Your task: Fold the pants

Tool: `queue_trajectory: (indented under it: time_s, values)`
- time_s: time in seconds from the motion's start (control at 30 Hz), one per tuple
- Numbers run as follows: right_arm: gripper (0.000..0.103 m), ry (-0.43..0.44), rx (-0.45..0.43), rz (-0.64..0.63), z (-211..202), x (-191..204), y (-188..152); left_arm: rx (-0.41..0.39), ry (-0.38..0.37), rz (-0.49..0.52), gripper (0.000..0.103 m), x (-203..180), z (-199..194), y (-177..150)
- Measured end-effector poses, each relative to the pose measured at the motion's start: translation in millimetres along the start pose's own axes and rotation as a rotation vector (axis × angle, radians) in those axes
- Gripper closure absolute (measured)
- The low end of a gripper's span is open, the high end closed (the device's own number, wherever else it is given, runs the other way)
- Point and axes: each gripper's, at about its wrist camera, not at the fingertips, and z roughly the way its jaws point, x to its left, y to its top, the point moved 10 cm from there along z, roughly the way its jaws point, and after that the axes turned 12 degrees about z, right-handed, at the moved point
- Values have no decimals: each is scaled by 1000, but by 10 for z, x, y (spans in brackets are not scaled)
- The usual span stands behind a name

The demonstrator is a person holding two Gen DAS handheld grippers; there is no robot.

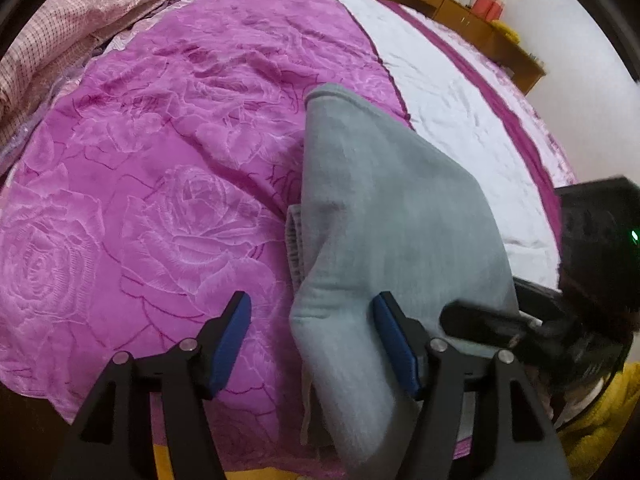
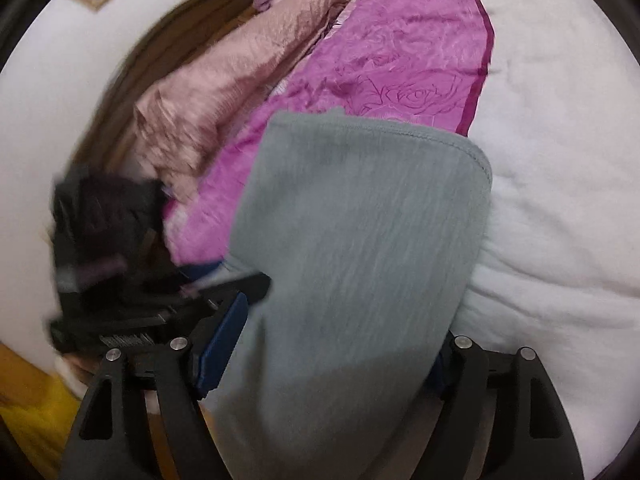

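Note:
The grey pants [image 1: 392, 216] lie folded in a long strip on the purple rose blanket [image 1: 160, 160]. My left gripper [image 1: 312, 304] stands open over their near end. The cloth sits close to the right blue pad [image 1: 394, 340], with a wide gap to the left one. In the right wrist view the pants [image 2: 360, 240] fill the space between the fingers of my right gripper [image 2: 344, 320]. It is open, and the cloth hides its right pad. Each gripper shows in the other's view: the right gripper [image 1: 484, 324], and the blurred left gripper [image 2: 104, 248].
Folded pink bedding [image 1: 80, 20] is heaped at the blanket's far left, and shows as pink bedding [image 2: 224, 80]. A white sheet [image 1: 460, 100] covers the bed to the right of the blanket. Wooden furniture [image 1: 460, 12] stands beyond. A yellow sleeve [image 1: 600, 440] is at the lower right.

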Motion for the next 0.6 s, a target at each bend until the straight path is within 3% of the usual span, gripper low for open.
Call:
queue_trajectory:
  time_s: [0.13, 0.17, 0.2, 0.23, 0.33, 0.6]
  values:
    - [34, 66, 16, 33, 47, 48, 49, -26, -67, -29, 37, -30, 45, 13]
    - [37, 62, 17, 25, 81, 68, 56, -30, -80, -32, 44, -40, 49, 23]
    - [47, 48, 18, 13, 117, 77, 65, -40, -116, -36, 57, -79, 29, 34]
    - [61, 40, 19, 9, 128, 76, 76, -49, -123, -48, 58, -91, 9, 45]
    - [77, 61, 43, 23, 110, 97, 107, -75, -111, -61, 63, -92, -55, 32]
    - [84, 163, 58, -18, -131, 375, 91, -137, -59, -98, 74, -173, -403, 81]
